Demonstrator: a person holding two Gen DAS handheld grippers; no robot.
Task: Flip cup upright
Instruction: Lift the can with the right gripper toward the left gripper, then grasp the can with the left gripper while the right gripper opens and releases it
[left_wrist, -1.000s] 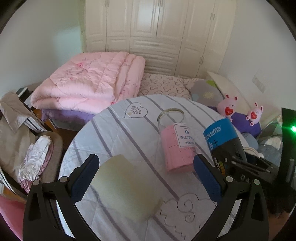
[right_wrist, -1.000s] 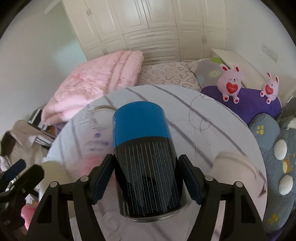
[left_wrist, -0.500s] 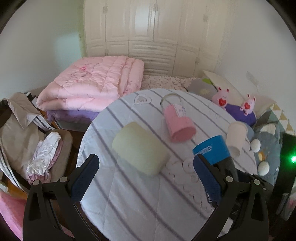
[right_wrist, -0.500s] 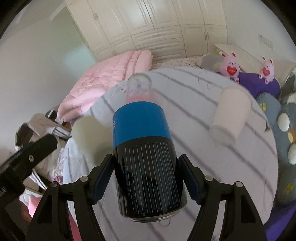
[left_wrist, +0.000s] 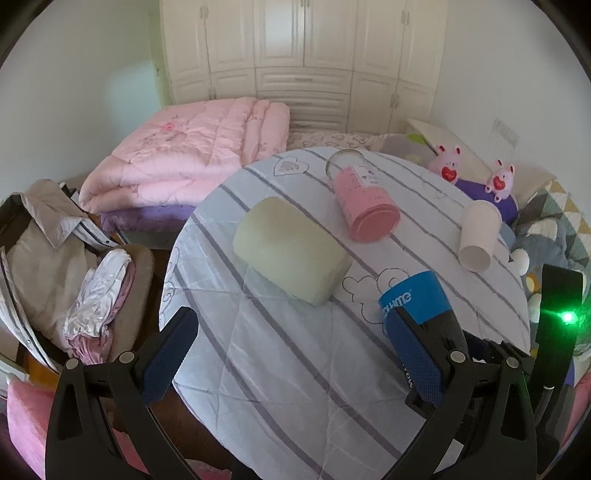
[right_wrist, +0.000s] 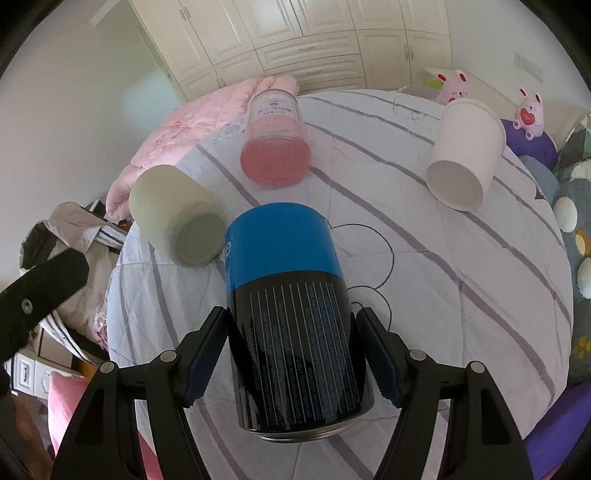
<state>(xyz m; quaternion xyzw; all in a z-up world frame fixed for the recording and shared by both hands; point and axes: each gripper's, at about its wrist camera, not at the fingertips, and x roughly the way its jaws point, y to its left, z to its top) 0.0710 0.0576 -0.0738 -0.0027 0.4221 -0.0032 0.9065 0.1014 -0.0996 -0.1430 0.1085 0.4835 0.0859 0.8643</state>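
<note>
The right gripper has the black-and-blue cup clamped between its blue pads, and over the last second it has carried that cup up and back from the round, striped table; where the cup filled the view low against the cloth a moment ago, the whole tabletop now shows beneath it. The cup is off the cloth, held tilted with one end toward the camera; which end is the mouth I cannot tell from here. The left gripper has pulled back too, its jaws wide with nothing between them, hanging over the near edge of the table. Three other cups lie on their sides farther out: a pale green cup, a pink glass cup and a white paper cup. To my eye the lift is done and the turn is what remains: the cup has clear air around it, so it can be rotated and set down on its base, probably in the open stretch of cloth near the cloud pattern.
</note>
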